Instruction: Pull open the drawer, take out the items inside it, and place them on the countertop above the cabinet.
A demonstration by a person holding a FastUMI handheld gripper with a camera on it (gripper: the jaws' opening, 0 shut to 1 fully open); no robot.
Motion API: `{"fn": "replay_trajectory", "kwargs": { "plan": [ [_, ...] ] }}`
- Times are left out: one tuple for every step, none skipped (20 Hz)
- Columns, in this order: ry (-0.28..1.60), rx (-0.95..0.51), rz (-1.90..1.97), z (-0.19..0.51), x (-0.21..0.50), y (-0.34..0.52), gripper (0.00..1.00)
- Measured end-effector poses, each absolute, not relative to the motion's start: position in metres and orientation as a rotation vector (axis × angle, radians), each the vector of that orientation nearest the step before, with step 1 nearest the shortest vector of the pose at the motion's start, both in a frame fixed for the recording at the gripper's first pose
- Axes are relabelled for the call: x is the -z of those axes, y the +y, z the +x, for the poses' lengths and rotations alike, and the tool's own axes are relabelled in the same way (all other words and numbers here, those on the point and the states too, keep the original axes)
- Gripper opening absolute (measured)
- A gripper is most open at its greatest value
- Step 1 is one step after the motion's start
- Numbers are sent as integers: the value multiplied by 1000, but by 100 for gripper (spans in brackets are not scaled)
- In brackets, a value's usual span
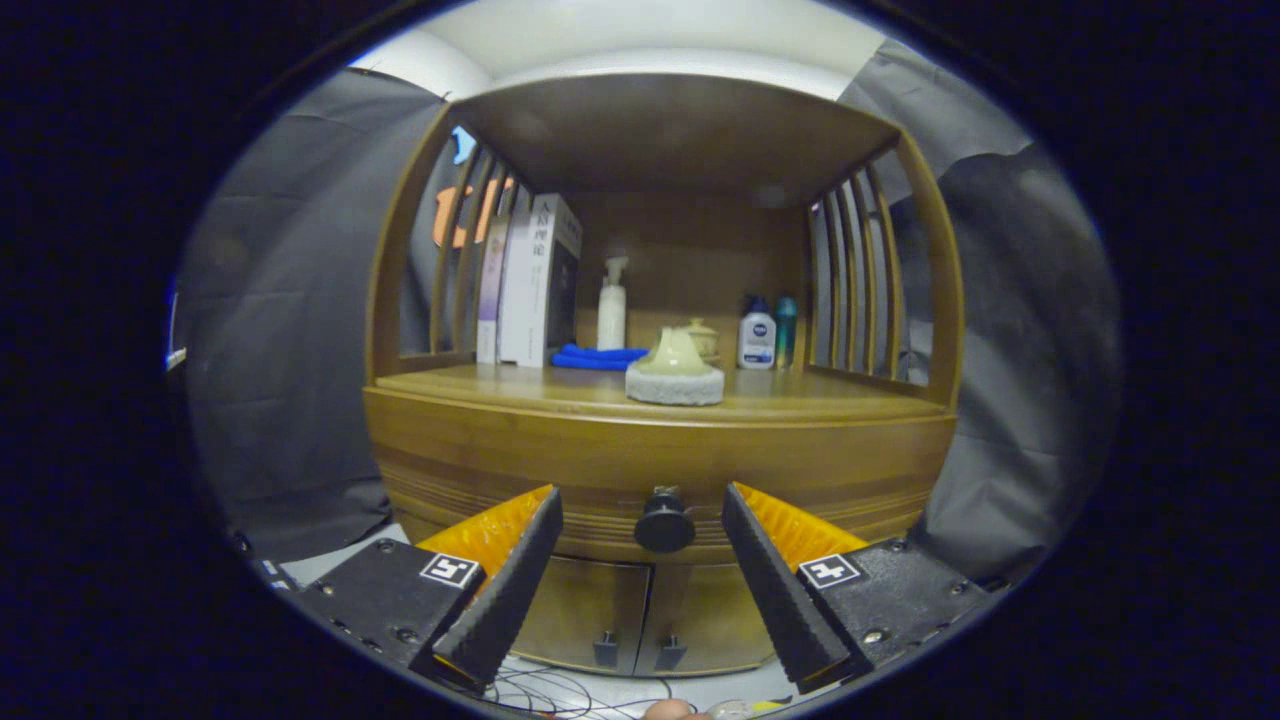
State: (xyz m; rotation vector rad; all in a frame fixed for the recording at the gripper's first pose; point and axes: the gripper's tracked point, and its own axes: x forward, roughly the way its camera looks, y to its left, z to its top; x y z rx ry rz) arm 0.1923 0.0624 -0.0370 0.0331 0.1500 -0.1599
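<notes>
My gripper [642, 540] is spread wide, holding nothing, the shut drawer [660, 470]'s knob [664, 522] centred just ahead between its fingers; I'd close squarely on it

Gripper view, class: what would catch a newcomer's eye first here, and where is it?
The round dark drawer knob stands out first, centred on the closed drawer front, between and just beyond the open tongs. Next comes the pale lidded dish at the countertop's front edge, with books and bottles behind.
</notes>
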Motion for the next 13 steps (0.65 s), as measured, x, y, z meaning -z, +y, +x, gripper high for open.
{"fn": "replay_trajectory", "kwargs": {
  "plan": [
    [137, 155, 30, 177, 27, 62, 100],
    [125, 153, 33, 165, 20, 64, 100],
    [120, 145, 32, 152, 12, 67, 100],
    [117, 141, 26, 139, 8, 68, 100],
    [115, 144, 20, 127, 3, 66, 100],
    [109, 150, 20, 116, -1, 65, 100],
    [109, 150, 20, 106, -4, 65, 100],
    [104, 156, 20, 95, -7, 63, 100],
    [99, 164, 16, 87, -10, 60, 100],
    [91, 176, 9, 79, -13, 56, 100],
    [75, 190, 3, 72, -17, 53, 100],
    [61, 205, 1, 65, -20, 50, 100],
    [49, 216, 7, 60, -22, 48, 100]
  ]
}}
